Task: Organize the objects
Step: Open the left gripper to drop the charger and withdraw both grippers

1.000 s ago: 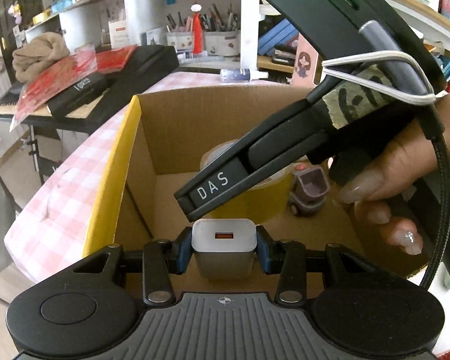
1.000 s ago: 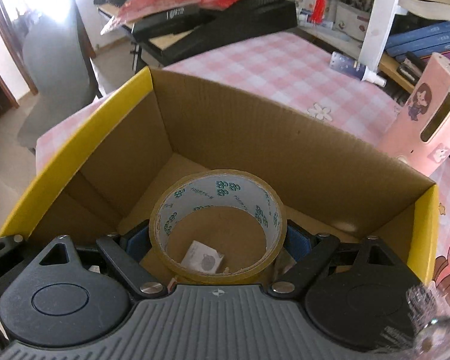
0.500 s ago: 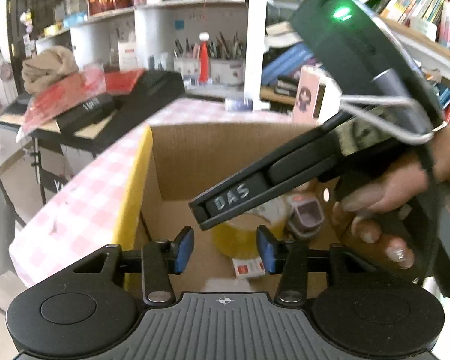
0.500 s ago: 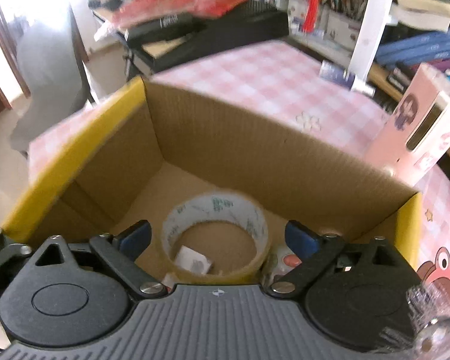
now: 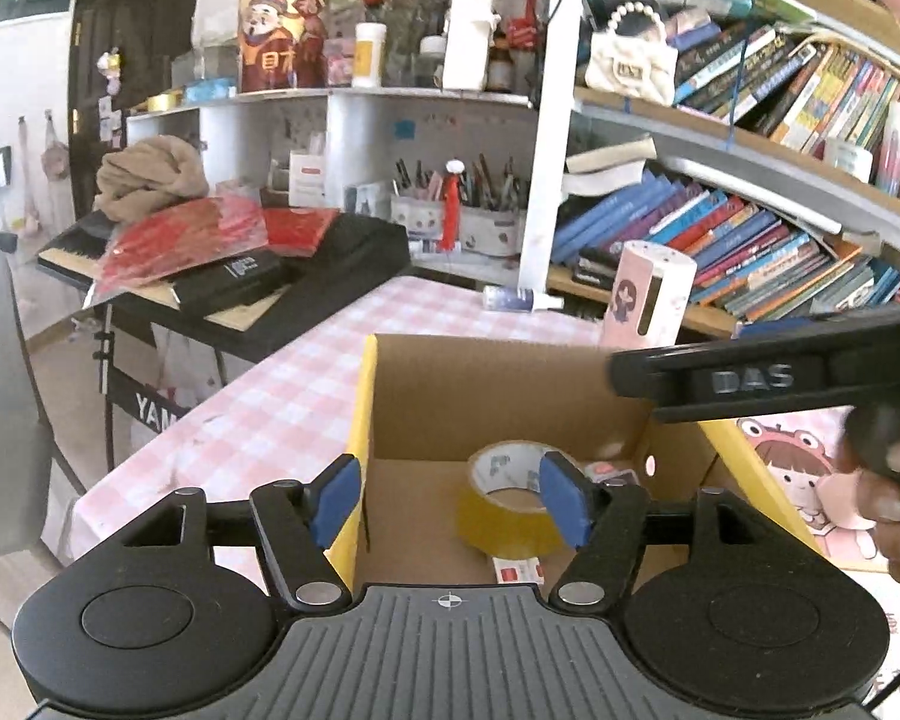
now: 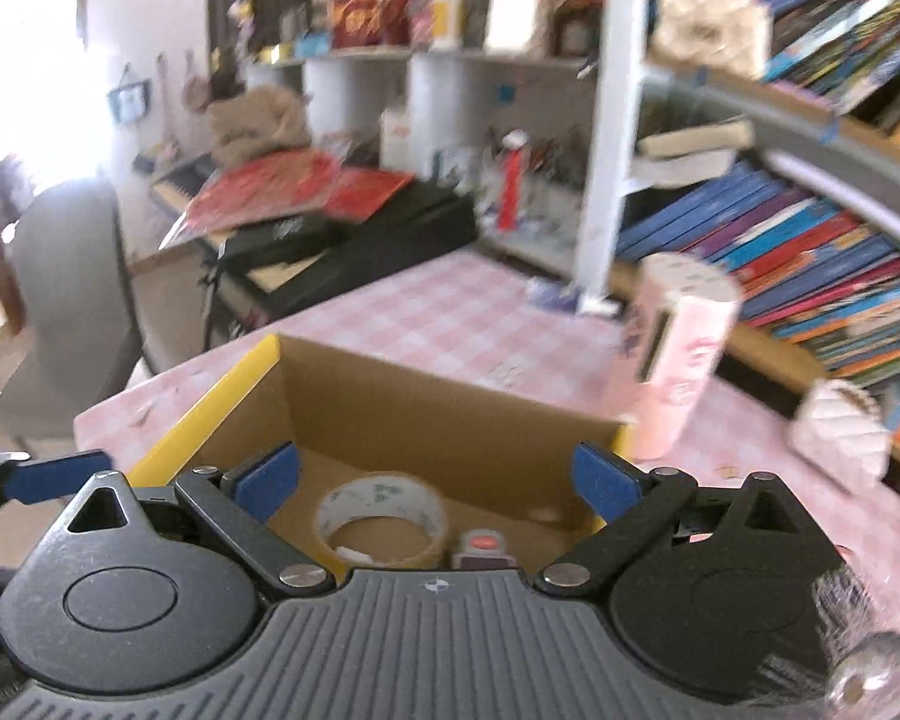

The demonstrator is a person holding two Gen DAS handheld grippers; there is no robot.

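The left gripper (image 5: 447,501) now has its jaws apart and empty. One second ago a small white charger block was pinched between them; it is no longer there, and the jaws have just been opening. A little white and red thing (image 5: 517,570) lies on the floor of the cardboard box (image 5: 498,384), just beside the tape roll (image 5: 504,504); whether this is the charger cannot be told for sure, but the charger has very probably dropped into the box.

The right gripper (image 6: 435,480) also has its jaws very wide, with nothing between them. A second ago they stood around the tape roll (image 6: 381,516), which now rests on the box floor below them, next to a small purple item with a red top (image 6: 483,543). Both grippers now look at the box (image 6: 438,414) from higher up and further back than before, so more of the pink checked worktop (image 5: 282,402) and the bookshelves (image 5: 750,228) is in view. The right view is blurred. The person's hand (image 5: 888,504) holds the right gripper's handle at the edge of the left view.

So both deliveries seem finished: tape and charger are inside the box. The likely next step is to go for another loose thing, perhaps the pink cylinder (image 5: 651,294) standing behind the box.
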